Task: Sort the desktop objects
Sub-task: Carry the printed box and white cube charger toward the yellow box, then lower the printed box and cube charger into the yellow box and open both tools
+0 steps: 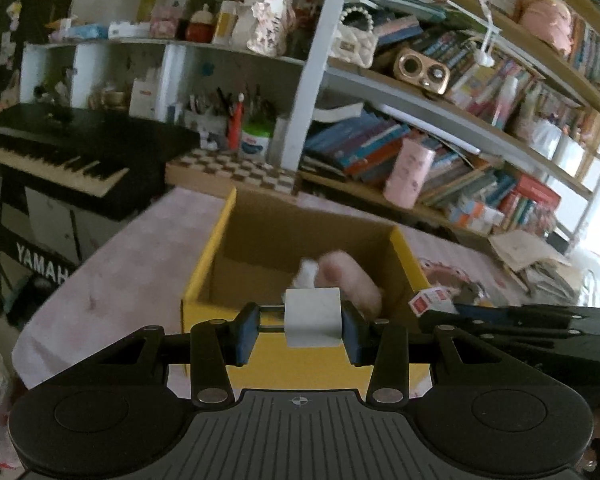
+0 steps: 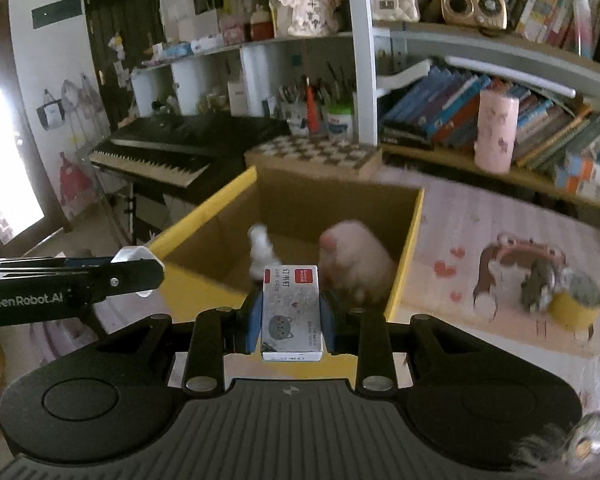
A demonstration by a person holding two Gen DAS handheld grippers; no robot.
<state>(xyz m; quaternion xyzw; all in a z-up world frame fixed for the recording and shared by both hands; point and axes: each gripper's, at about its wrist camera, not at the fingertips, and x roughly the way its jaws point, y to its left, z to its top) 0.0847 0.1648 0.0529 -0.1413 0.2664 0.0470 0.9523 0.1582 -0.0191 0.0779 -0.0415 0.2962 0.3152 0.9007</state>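
An open yellow cardboard box (image 1: 204,264) stands on the pink table mat; it also shows in the right wrist view (image 2: 410,240). Inside it lie a pink plush toy (image 1: 354,276) and a small white item (image 1: 308,272). My left gripper (image 1: 300,328) holds a white cube-shaped block (image 1: 314,316) just above the box's near wall; only its right finger touches the block. My right gripper (image 2: 291,316) is shut on a small grey staple box with a cat picture (image 2: 291,312), near the box's front rim. The left gripper's body (image 2: 72,284) shows at the left of the right wrist view.
A roll of yellow tape (image 2: 576,304) and a small dark item (image 2: 538,284) lie on the mat at the right. A pink cup (image 2: 496,132), a checkered board (image 2: 316,152), bookshelves and a black keyboard (image 2: 168,148) stand behind the box.
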